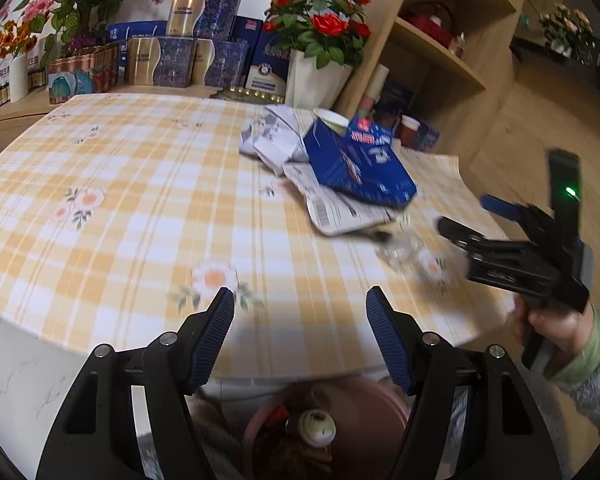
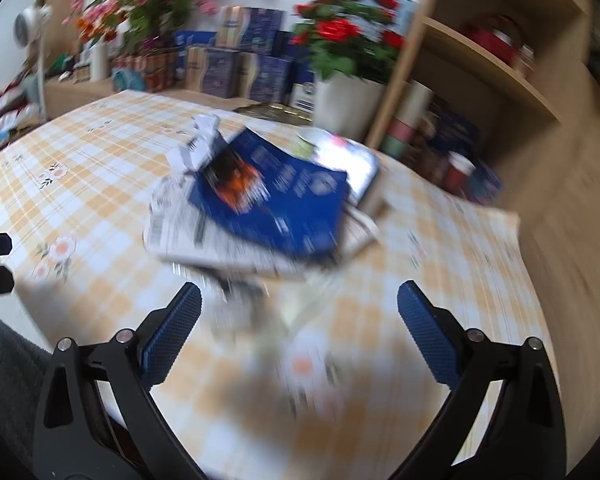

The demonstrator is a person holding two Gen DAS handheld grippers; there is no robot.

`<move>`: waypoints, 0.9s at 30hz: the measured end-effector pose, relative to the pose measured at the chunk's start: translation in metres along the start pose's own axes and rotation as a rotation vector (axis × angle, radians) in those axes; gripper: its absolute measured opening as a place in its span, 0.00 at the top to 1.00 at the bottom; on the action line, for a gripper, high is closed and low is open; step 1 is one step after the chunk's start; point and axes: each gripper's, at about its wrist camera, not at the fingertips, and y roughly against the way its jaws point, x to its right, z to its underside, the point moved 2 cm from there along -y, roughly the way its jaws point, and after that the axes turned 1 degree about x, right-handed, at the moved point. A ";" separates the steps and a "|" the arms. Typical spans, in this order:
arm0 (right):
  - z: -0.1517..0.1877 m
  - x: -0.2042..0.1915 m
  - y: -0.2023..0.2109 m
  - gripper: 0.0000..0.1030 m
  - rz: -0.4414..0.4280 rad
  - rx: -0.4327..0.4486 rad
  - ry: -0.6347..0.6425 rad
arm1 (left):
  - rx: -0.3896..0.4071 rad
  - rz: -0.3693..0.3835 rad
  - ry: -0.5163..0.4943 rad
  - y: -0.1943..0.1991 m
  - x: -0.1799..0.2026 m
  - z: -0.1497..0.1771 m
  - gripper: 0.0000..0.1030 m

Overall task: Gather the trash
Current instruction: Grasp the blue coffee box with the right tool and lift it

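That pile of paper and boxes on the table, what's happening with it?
A person is clearing trash with a gripper in each hand. The left gripper and right gripper are both open and empty, hovering over the checked tablecloth. The flattened blue box lies on crumpled paper, untouched. A bin waits below the table edge.

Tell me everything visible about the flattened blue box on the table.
The blue box is a printed cardboard carton, squashed and lying tilted on top of crumpled white printed paper near the far right part of the checked tablecloth. One face shows an orange and black picture and white text. A paper cup and a smaller blue packet sit against its far end. Neither gripper touches it.
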 end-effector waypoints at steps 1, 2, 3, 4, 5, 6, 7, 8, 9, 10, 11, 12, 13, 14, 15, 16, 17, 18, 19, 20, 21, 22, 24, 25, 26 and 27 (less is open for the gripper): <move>-0.008 -0.005 -0.008 0.06 -0.002 -0.004 0.026 | 0.005 0.001 0.006 -0.002 -0.002 -0.003 0.35; -0.018 -0.013 -0.019 0.06 -0.003 -0.009 0.069 | 0.013 0.000 0.014 -0.006 -0.005 -0.007 0.35; -0.025 -0.020 -0.029 0.06 -0.006 -0.013 0.105 | 0.016 0.000 0.019 -0.009 -0.008 -0.009 0.35; -0.031 -0.026 -0.038 0.06 -0.010 -0.018 0.135 | 0.017 0.000 0.022 -0.011 -0.009 -0.010 0.35; -0.037 -0.033 -0.049 0.06 -0.011 -0.023 0.163 | 0.017 -0.001 0.025 -0.014 -0.011 -0.011 0.35; -0.040 -0.036 -0.056 0.06 -0.014 -0.030 0.173 | 0.018 -0.002 0.026 -0.017 -0.013 -0.012 0.35; -0.044 -0.039 -0.067 0.06 -0.024 -0.049 0.179 | 0.021 -0.004 0.027 -0.019 -0.015 -0.012 0.35; -0.045 -0.042 -0.072 0.06 -0.029 -0.060 0.181 | 0.024 -0.005 0.029 -0.022 -0.018 -0.012 0.35; -0.046 -0.045 -0.079 0.06 -0.030 -0.072 0.188 | 0.027 -0.003 0.035 -0.024 -0.020 -0.012 0.35; -0.047 -0.048 -0.084 0.07 -0.025 -0.080 0.198 | 0.028 0.000 0.041 -0.026 -0.022 -0.011 0.35; -0.047 -0.051 -0.090 0.07 -0.014 -0.087 0.215 | 0.028 0.003 0.047 -0.028 -0.025 -0.010 0.35; -0.047 -0.052 -0.094 0.07 -0.008 -0.094 0.224 | 0.027 0.003 0.051 -0.029 -0.027 -0.009 0.35; -0.047 -0.053 -0.098 0.07 -0.008 -0.095 0.226 | 0.026 0.003 0.055 -0.031 -0.029 -0.007 0.35; -0.048 -0.052 -0.099 0.07 -0.008 -0.088 0.219 | 0.023 0.002 0.059 -0.032 -0.031 -0.005 0.36; -0.049 -0.050 -0.101 0.07 -0.006 -0.095 0.215 | 0.021 0.002 0.063 -0.033 -0.032 -0.004 0.36; -0.051 -0.049 -0.104 0.07 -0.008 -0.101 0.206 | 0.019 0.005 0.073 -0.034 -0.034 -0.002 0.35; -0.051 -0.047 -0.107 0.07 -0.016 -0.107 0.195 | 0.019 0.011 0.086 -0.034 -0.036 -0.001 0.35; -0.052 -0.046 -0.109 0.07 -0.023 -0.111 0.187 | 0.021 0.017 0.096 -0.034 -0.038 -0.001 0.35; -0.053 -0.045 -0.111 0.07 -0.029 -0.113 0.184 | 0.027 0.022 0.106 -0.034 -0.039 -0.001 0.36; -0.054 -0.044 -0.113 0.07 -0.035 -0.117 0.180 | 0.031 0.025 0.111 -0.033 -0.040 -0.001 0.36; -0.055 -0.043 -0.115 0.07 -0.038 -0.119 0.179 | 0.034 0.028 0.116 -0.033 -0.041 -0.001 0.35; -0.056 -0.043 -0.116 0.07 -0.038 -0.121 0.180 | 0.035 0.031 0.121 -0.033 -0.042 -0.001 0.36; -0.058 -0.043 -0.119 0.09 -0.045 -0.125 0.191 | 0.032 0.034 0.127 -0.034 -0.043 0.000 0.36; -0.059 -0.044 -0.119 0.17 -0.061 -0.126 0.199 | 0.031 0.035 0.126 -0.035 -0.043 0.001 0.36; -0.060 -0.044 -0.120 0.36 -0.073 -0.129 0.204 | 0.029 0.036 0.124 -0.035 -0.042 0.002 0.36; -0.061 -0.044 -0.122 0.48 -0.079 -0.145 0.212 | 0.028 0.038 0.121 -0.035 -0.041 0.002 0.36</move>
